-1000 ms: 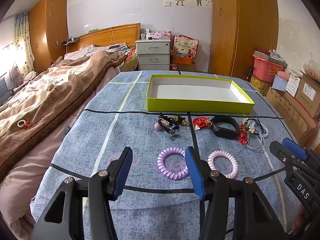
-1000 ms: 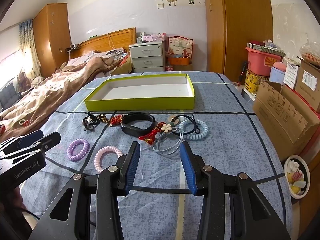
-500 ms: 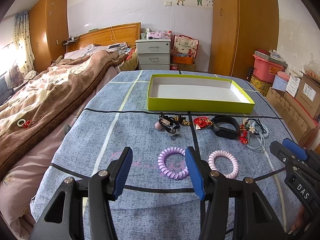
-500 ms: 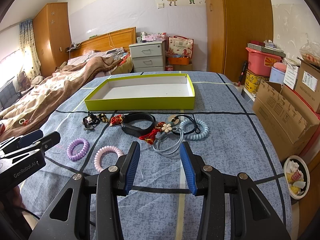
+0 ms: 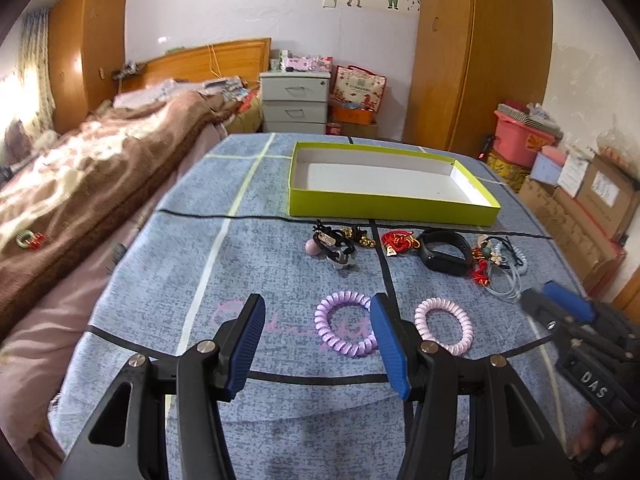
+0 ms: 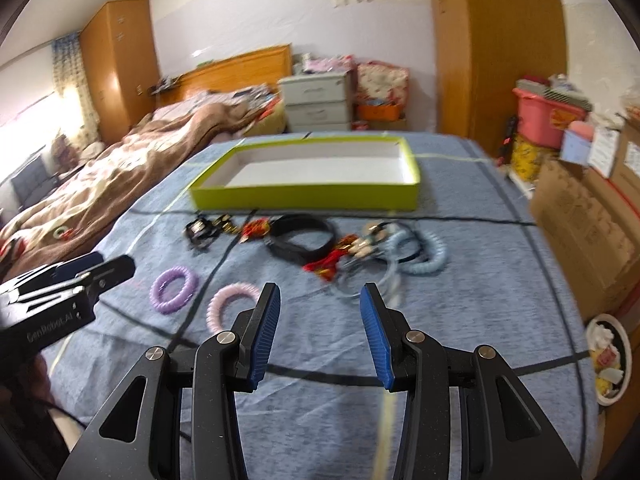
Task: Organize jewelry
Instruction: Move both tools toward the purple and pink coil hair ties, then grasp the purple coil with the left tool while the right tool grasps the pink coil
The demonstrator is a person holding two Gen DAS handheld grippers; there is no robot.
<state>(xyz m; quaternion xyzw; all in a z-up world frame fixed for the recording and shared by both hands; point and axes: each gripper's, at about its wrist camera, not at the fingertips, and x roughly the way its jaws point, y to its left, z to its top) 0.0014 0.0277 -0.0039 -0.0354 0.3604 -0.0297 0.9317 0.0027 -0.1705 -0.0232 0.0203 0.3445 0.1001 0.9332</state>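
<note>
A shallow lime-green box point(image 5: 384, 208) point(image 6: 304, 196) with a white inside stands open on the blue cloth. In front of it lies a row of jewelry: a black hair tie cluster point(image 5: 334, 242), a red knot charm point(image 5: 396, 240), a black band point(image 5: 444, 254) point(image 6: 300, 238), and a tangle of blue coil ties point(image 6: 400, 256). Nearer lie a purple coil ring point(image 5: 346, 324) point(image 6: 174, 284) and a pink coil ring point(image 5: 444, 326) point(image 6: 228, 304). My left gripper point(image 5: 318, 344) is open above the purple ring's near side. My right gripper point(image 6: 320, 336) is open and empty, short of the tangle.
A bed with a brown blanket point(image 5: 80, 184) lies along the left. Cardboard boxes point(image 6: 592, 224) and a pink bin point(image 5: 520, 136) stand to the right. A plate with scraps point(image 6: 608, 356) sits low at the right. The cloth's edge drops off at the right.
The right gripper has swung, blurring its view and shifting the scene; it sits slightly nearer the jewelry. The left gripper has hardly moved. Both stay open.
</note>
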